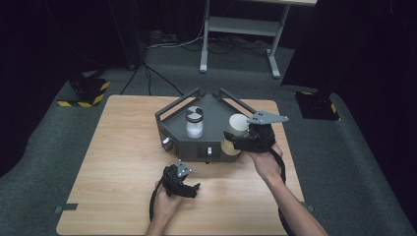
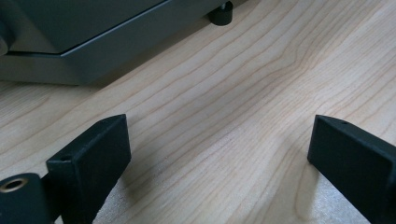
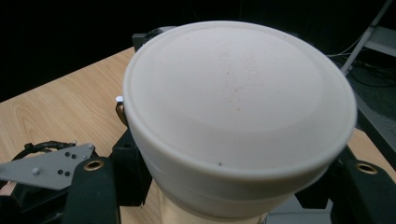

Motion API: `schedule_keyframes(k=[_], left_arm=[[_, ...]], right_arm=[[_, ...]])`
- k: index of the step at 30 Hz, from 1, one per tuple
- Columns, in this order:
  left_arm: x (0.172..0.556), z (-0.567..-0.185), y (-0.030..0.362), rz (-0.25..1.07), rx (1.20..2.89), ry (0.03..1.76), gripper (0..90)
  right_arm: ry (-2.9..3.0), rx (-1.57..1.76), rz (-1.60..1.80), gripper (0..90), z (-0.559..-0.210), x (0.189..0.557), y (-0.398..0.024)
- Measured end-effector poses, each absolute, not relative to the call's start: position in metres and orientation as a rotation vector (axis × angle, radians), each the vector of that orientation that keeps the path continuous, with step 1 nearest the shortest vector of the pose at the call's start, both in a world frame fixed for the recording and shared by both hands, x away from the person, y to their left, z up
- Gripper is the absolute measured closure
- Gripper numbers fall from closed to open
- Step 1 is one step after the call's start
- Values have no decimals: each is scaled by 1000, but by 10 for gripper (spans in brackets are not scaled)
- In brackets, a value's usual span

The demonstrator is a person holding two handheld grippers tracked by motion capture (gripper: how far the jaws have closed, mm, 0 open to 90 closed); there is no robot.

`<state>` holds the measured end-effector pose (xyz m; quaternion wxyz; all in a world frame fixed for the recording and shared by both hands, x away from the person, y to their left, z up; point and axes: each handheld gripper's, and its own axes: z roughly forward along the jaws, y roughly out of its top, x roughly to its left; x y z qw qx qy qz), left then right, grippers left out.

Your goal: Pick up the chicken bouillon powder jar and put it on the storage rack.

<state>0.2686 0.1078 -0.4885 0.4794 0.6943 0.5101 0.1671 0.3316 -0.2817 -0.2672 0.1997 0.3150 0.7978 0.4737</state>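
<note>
My right gripper [image 1: 235, 141] is gripping a white-lidded jar [image 1: 237, 129], its fingers [image 3: 93, 196] clamping the jar's body below the lid, at the front right corner of the grey tray-topped box [image 1: 173, 129]. My left gripper [image 1: 189, 189] is resting on the wooden bench [image 1: 118, 162] just before the box, fingers [image 2: 93, 158] spread wide with bare wood between them. A second clear jar [image 1: 194, 123] is standing on the box top.
</note>
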Motion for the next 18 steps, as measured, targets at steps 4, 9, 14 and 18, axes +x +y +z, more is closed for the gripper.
schedule_keyframes(k=[4,9,14,18], left_arm=[[269,-488,108,409,1697,1244,58],[268,-489,108,407,1692,1246,58],[269,-489,108,411,1695,1242,58],[269,-489,108,409,1692,1244,58]], right_arm=[[2226,884,1322,350,-261,338,-276],[2218,904,1321,350,-257,347,-271],[2208,922,1309,350,-254,354,-265],[2195,939,1301,350,-254,359,-261]])
